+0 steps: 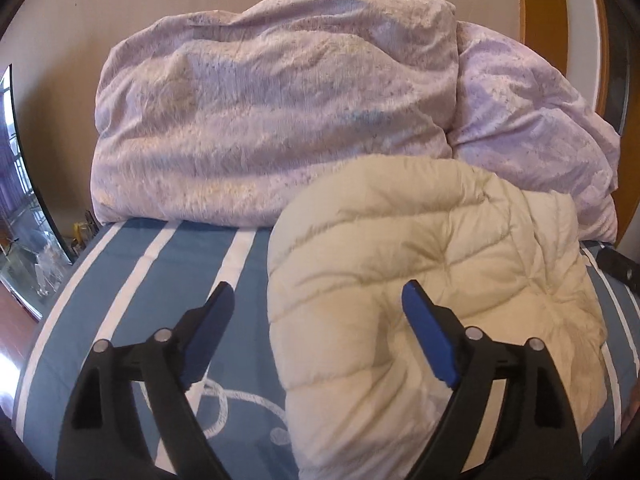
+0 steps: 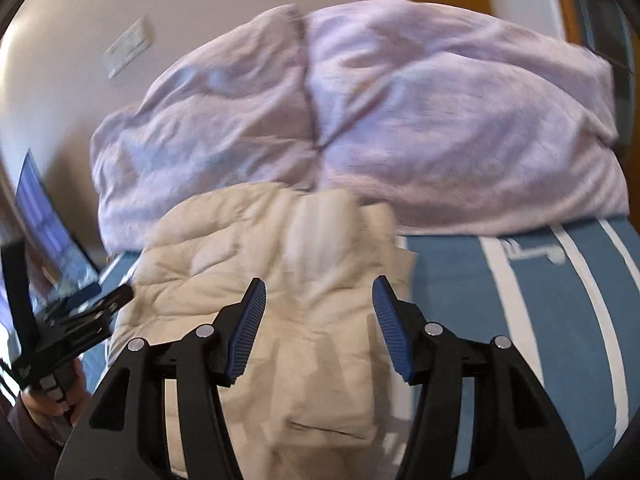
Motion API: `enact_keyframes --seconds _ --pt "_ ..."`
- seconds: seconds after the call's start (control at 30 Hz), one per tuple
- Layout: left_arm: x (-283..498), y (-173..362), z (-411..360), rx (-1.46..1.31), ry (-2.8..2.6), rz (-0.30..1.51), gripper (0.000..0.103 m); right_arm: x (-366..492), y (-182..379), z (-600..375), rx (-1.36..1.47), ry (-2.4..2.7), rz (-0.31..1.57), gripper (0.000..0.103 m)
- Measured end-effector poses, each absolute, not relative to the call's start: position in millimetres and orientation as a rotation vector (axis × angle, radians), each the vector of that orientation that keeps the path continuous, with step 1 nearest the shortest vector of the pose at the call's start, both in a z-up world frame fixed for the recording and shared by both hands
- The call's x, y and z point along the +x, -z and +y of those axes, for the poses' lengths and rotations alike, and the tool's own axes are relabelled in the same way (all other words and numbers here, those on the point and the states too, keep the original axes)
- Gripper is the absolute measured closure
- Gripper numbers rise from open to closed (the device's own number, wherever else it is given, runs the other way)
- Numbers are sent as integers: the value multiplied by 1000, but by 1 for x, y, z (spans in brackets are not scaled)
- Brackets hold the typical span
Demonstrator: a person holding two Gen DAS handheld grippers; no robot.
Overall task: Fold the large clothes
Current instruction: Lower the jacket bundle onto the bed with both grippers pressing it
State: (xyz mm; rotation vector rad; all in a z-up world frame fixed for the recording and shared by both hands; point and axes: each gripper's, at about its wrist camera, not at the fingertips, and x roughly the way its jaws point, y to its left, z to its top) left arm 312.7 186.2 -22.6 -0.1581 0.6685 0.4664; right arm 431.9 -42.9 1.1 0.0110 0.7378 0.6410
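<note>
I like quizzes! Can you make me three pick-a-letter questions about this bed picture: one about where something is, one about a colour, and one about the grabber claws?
1. Where is the cream puffy jacket?
A. on the striped bed
B. on the floor
C. hanging on the wall

2. What colour is the duvet behind it?
A. green
B. pale purple
C. black

3. How is the left gripper?
A. open, holding nothing
C. shut on the jacket
B. shut on the duvet

Answers: 1 A, it lies on the blue-and-white sheet; 2 B, lilac fabric; 3 A, the fingers stand apart.
</note>
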Motion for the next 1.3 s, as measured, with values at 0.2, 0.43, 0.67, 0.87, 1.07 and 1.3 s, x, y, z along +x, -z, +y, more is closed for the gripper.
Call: enact_keyframes --seconds 0.2,0.43,0.67,0.87,1.07,1.3 --pt "345 26 190 -123 -497 702 17 439 10 8 -116 -626 689 50" --pt "374 46 188 -135 -461 751 17 473 54 0 -73 -548 843 52" --pt "386 65 182 -151 -450 753 11 475 73 -5 -99 -500 877 52" --pt "395 78 185 -159 -452 760 6 472 85 -6 -105 -474 849 52" --pt "401 88 192 -191 -438 776 2 470 91 -5 -113 -462 827 52" --pt "408 96 193 -174 -452 795 2 476 94 -3 -108 -457 839 52"
